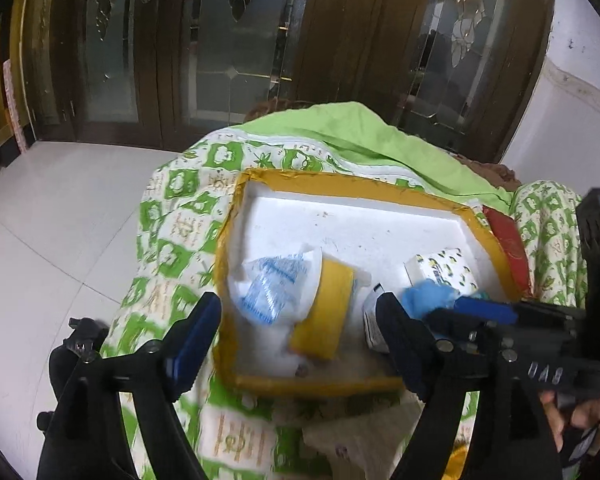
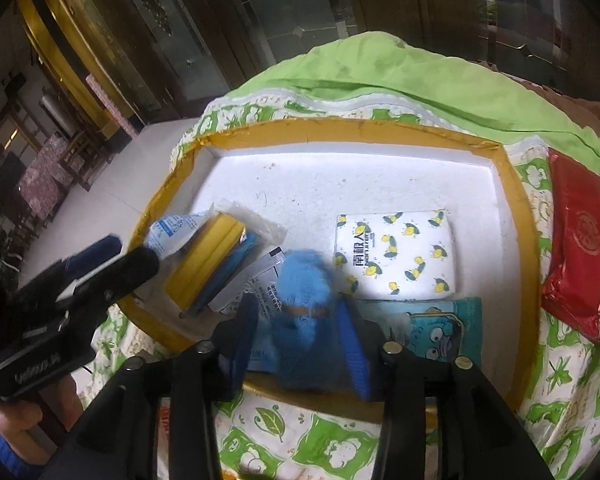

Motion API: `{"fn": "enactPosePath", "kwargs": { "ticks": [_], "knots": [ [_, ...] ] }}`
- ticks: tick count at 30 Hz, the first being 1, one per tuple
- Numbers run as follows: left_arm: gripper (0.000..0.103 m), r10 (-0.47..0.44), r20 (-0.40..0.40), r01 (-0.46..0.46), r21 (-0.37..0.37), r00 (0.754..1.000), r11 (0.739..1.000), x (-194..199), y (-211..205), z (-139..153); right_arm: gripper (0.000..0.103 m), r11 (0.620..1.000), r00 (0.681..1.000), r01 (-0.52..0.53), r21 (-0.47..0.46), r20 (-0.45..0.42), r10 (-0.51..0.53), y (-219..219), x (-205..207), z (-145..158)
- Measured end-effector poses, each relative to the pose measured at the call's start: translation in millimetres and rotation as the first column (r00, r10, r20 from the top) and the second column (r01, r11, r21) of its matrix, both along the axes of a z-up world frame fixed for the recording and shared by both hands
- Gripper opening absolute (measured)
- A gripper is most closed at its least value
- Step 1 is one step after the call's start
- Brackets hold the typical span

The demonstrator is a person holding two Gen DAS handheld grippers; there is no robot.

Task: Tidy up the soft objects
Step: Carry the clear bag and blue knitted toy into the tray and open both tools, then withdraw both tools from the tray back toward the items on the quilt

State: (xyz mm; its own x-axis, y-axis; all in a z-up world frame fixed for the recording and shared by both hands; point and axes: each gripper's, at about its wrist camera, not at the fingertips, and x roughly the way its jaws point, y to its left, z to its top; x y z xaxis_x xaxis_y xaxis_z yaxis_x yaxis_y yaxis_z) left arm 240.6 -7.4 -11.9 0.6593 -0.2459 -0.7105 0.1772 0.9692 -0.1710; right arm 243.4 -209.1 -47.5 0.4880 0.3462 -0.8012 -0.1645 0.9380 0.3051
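Green-patterned quilt (image 2: 332, 448) under everything; we use the yellow-rimmed foam tray (image 2: 516, 216) as landmark. Inside it already: lemon-print tissue pack (image 2: 396, 252), cartoon pack (image 2: 440, 328) near its front edge, yellow sponge (image 2: 204, 268) and plastic pouches at its left side. Blue fluffy toy (image 2: 300, 280) sits in the tray's front middle, between our right tongs (image 2: 296, 344); jaws half spread, whether the pads press it we cannot tell. Left tongs (image 1: 296, 336) spread wide, empty, over the tray's front-left rim. Left to do, by our reading: red pack (image 2: 576, 256), outside the right rim. Tray's back half is free; front is crowded.
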Motion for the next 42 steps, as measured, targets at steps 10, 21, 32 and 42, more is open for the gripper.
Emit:
{"fn": "enactPosePath", "kwargs": {
  "ticks": [10,21,32,42],
  "knots": [
    [0.089,0.102,0.037,-0.098,-0.097,0.994,0.99,-78.2,29.9,3.2,0.066,0.993,0.999,0.047,0.106,-0.006,-0.047,-24.5,-31.4,17.9],
    [0.089,0.087,-0.015,-0.088,-0.134,0.996,0.987,-135.6,18.7,-14.5,0.066,0.975,0.994,0.098,0.201,-0.07,-0.085,-51.8,-89.2,14.1],
    [0.089,0.031,-0.035,-0.035,-0.136,0.999,0.99,-166.2,-4.1,-20.8,0.066,0.93,0.975,0.174,0.324,-0.19,-0.116,-88.1,-166.4,5.1],
    [0.089,-0.039,-0.028,0.036,-0.103,0.999,0.994,-180.2,-28.2,-21.8,0.066,0.964,0.946,0.151,0.218,-0.314,-0.078,-77.1,-232.7,4.9]
  ]
}}
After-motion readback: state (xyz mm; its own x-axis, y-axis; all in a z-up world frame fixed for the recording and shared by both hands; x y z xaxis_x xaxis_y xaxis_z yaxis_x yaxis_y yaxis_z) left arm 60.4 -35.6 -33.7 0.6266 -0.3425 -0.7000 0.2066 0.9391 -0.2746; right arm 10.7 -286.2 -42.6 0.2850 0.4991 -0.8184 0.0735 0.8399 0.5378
